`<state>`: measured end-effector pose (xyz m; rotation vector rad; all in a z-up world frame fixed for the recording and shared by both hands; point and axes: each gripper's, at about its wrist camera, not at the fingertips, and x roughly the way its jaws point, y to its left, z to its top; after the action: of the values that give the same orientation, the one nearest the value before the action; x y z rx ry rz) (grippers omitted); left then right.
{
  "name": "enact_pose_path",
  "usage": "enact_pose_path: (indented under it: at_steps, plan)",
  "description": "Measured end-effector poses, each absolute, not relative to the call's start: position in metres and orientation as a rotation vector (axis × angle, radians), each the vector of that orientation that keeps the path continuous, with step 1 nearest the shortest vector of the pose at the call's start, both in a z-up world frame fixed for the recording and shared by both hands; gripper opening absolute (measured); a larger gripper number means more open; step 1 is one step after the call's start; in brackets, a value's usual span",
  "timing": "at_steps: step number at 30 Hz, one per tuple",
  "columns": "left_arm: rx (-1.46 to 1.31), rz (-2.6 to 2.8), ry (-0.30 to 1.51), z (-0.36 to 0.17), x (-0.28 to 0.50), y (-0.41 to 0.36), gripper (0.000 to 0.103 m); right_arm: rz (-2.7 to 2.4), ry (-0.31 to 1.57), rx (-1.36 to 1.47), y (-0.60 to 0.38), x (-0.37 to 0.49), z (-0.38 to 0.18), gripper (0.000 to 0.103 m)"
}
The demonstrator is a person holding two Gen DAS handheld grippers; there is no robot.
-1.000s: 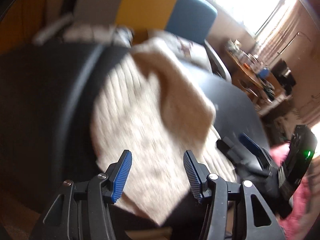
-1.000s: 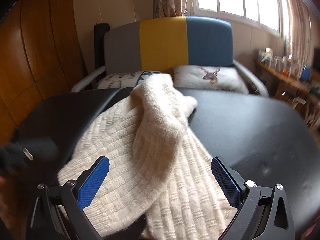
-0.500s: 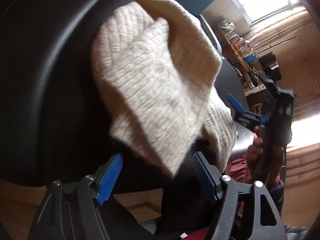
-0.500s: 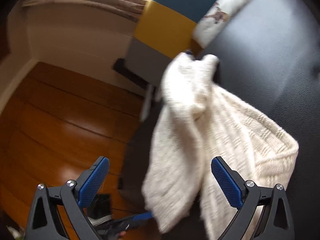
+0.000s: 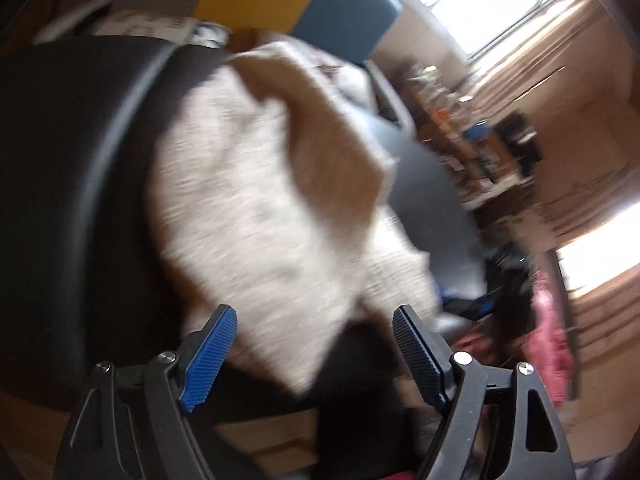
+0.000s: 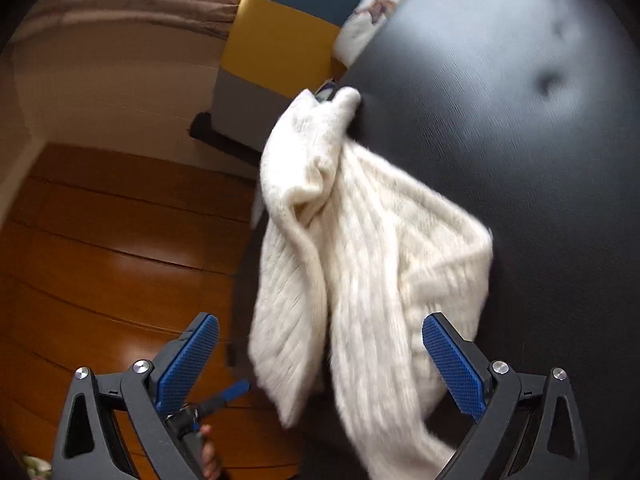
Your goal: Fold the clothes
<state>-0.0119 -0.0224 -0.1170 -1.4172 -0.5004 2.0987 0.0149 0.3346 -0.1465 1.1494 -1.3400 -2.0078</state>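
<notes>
A cream knitted sweater (image 6: pixel 360 248) lies crumpled on a black padded table (image 6: pixel 520 100), one part hanging over the near edge. In the left wrist view the sweater (image 5: pixel 256 208) is blurred. My left gripper (image 5: pixel 314 354) is open and empty, its jaws wide apart just short of the sweater's hanging corner. My right gripper (image 6: pixel 332 364) is open and empty, jaws either side of the sweater's lower folds, not touching. The left gripper's blue fingertip (image 6: pixel 236 390) shows below the table edge in the right wrist view.
A grey, yellow and blue bench back (image 6: pixel 280 40) stands behind the table with a printed cushion (image 6: pixel 372 12). Wooden wall panelling (image 6: pixel 100 260) is to the left. A cluttered desk (image 5: pixel 472 144) and a bright window (image 5: pixel 480 0) lie to the right. Pink cloth (image 5: pixel 548 340) shows low right.
Both cameras have swung, and the left wrist view is now motion-blurred. Both grippers stay open. The sweater lies much as before.
</notes>
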Motion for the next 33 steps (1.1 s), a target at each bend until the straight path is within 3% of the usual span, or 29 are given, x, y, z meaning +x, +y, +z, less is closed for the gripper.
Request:
enact_pose_path:
  at_steps: [3,6,7,14,19,30,32,33]
  plan:
    - [-1.406,1.986,-0.565,-0.118,-0.027,0.0,0.08,-1.862,-1.385,1.083,0.329,0.019,-0.151,0.103]
    - [-1.517,1.828,-0.613,-0.13,-0.041,0.024,0.078,-1.846,-1.267,1.071,0.312,0.021,-0.147,0.103]
    - [-1.517,1.829,-0.583,-0.127,-0.043,0.033,0.072,-1.86,-1.216,1.075,0.306,0.023,-0.145,0.103]
    - [-1.491,1.856,-0.349,-0.11,-0.059,0.097,0.07,-1.951,-0.852,1.075,0.266,0.035,-0.125,0.103]
    - [-1.605,1.793,-0.269,-0.132,-0.072,0.133,0.064,-2.024,-0.696,1.022,0.245,0.035,-0.111,0.103]
    - [-1.815,1.678,-0.159,-0.17,-0.083,0.146,0.064,-2.047,-0.6,0.981,0.223,0.02,-0.109,0.103]
    - [-1.805,1.686,-0.138,-0.17,-0.084,0.144,0.06,-2.039,-0.593,0.983,0.22,0.017,-0.111,0.103]
    - [-1.783,1.701,-0.106,-0.168,-0.084,0.145,0.048,-2.036,-0.59,0.983,0.218,0.015,-0.112,0.103]
